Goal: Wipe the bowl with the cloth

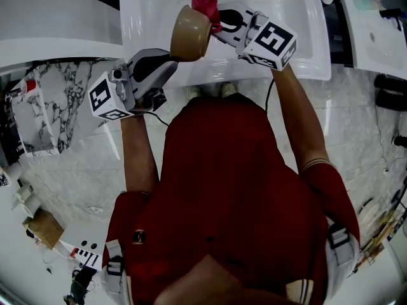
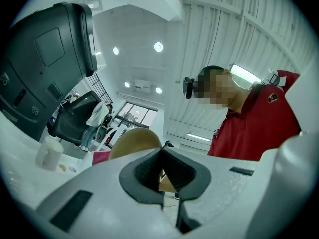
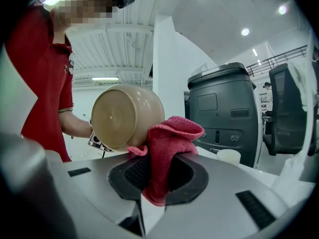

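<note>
A tan bowl (image 1: 190, 33) is held up over the white sink (image 1: 292, 18), tilted on its side. My left gripper (image 1: 169, 62) is shut on its rim from below; in the left gripper view the bowl's wall (image 2: 133, 141) stands just beyond the pinched jaws (image 2: 162, 176). A red cloth (image 1: 206, 6) is clamped in my right gripper (image 1: 220, 21), on the bowl's far right side. In the right gripper view the cloth (image 3: 169, 143) rises from between the jaws and presses against the bowl (image 3: 124, 116), whose base faces the camera. The bowl's inside is hidden.
A dark grey machine (image 3: 227, 108) and a white cup (image 3: 229, 156) stand on the white counter behind the bowl. An office chair (image 3: 289, 108) is at the right. Marble floor (image 1: 82, 164) lies below; the person's red shirt (image 1: 235, 196) fills the foreground.
</note>
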Action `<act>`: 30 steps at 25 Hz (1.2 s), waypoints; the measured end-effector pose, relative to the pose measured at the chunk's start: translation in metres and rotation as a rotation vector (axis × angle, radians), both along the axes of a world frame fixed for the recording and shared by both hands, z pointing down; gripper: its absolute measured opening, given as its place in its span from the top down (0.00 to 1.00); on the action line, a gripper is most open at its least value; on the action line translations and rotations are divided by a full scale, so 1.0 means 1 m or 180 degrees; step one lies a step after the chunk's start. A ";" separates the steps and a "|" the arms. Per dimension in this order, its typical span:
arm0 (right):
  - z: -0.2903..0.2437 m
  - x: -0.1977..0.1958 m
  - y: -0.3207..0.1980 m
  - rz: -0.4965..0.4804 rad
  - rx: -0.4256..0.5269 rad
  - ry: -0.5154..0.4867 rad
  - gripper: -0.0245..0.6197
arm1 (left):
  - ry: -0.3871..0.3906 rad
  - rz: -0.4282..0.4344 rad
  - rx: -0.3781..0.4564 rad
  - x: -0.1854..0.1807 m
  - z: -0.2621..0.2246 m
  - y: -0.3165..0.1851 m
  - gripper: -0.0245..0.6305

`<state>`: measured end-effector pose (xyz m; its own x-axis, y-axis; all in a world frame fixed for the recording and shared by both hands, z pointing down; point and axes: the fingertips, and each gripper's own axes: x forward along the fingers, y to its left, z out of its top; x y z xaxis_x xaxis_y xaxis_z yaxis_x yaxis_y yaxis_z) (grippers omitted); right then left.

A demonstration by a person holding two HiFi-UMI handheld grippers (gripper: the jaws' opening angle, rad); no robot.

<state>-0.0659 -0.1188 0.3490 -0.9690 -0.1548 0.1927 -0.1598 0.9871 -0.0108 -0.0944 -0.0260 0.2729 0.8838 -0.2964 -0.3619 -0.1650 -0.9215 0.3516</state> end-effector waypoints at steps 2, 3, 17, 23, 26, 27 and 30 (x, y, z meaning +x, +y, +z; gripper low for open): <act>0.002 0.000 0.001 0.0011 -0.0029 -0.0002 0.88 | 0.0033 -0.0036 -0.0008 0.000 -0.001 -0.002 0.94; 0.004 -0.001 0.002 0.0017 -0.0043 0.0003 0.88 | 0.0049 -0.0058 -0.0013 0.000 -0.002 -0.003 0.94; 0.025 -0.013 0.026 -0.0059 -0.0259 0.0111 0.88 | 0.0209 -0.0514 -0.0066 -0.001 -0.007 -0.023 0.94; 0.032 -0.023 0.041 -0.0187 -0.0273 0.0184 0.88 | 0.0244 -0.0718 -0.0132 -0.002 -0.006 -0.032 0.94; 0.033 -0.027 0.050 -0.0271 -0.0226 0.0257 0.88 | 0.0236 -0.0791 -0.0155 -0.002 -0.005 -0.034 0.94; 0.033 -0.028 0.053 -0.0299 -0.0205 0.0283 0.88 | 0.0227 -0.0809 -0.0162 -0.002 -0.004 -0.035 0.94; 0.033 -0.031 0.060 -0.0381 -0.0149 0.0353 0.88 | 0.0197 -0.0868 -0.0190 -0.004 -0.002 -0.037 0.94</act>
